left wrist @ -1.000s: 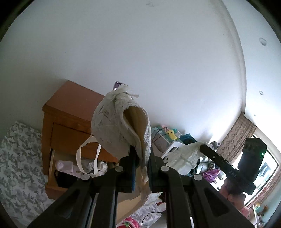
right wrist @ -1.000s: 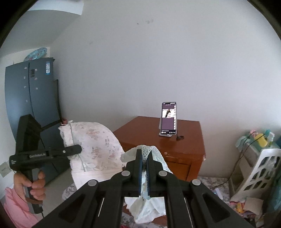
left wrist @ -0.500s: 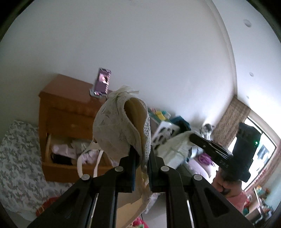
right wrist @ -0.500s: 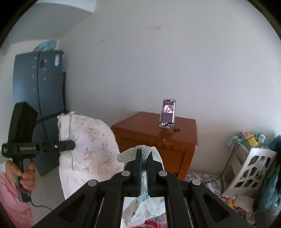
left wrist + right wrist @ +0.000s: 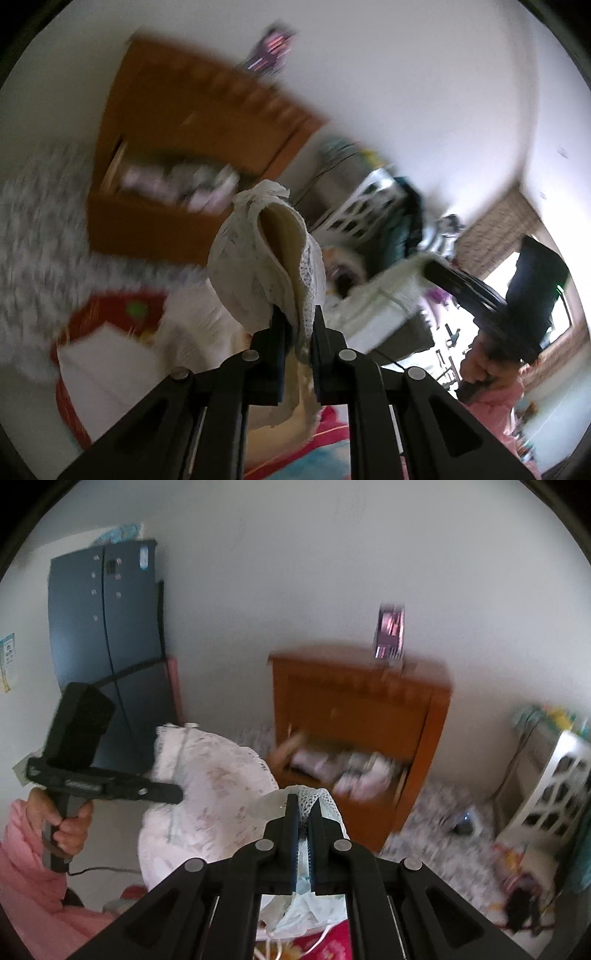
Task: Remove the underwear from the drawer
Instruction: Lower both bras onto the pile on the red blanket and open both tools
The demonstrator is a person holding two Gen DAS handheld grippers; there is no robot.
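Left wrist view: left gripper [image 5: 297,328] clamped on a lace bra [image 5: 266,254], pads pinching its lower edge at frame centre. Bra cup stands up from the gripper, long axis running bottom to top with a slight lean left, open padded side facing right, knotted tip at the top. More fabric hangs below the pads. Behind it, upper left, a wooden cabinet [image 5: 207,99] with its drawer [image 5: 147,221] pulled out, blurred clothes inside. Phone [image 5: 269,51] on top of the cabinet. Red box [image 5: 74,332] lower left. White basket [image 5: 369,210] right of centre. Right gripper [image 5: 428,267] comes in from the right edge, a band of the white fabric stretching to its tip; hand [image 5: 480,365] on its grip. Heavy motion blur.

Right wrist view: right gripper [image 5: 303,812] closed on a lace band [image 5: 317,797], which loops over the tips at frame centre and drops down between the fingers. Left gripper [image 5: 177,794] mid left, pointing right, its tip at the bra [image 5: 207,794]; the cup bulges toward the camera, wide side down. Hand [image 5: 70,827] in a pink sleeve [image 5: 22,867] at the left edge. Open drawer [image 5: 343,771] centre right, cabinet [image 5: 369,694] above it, phone [image 5: 389,631] on top.
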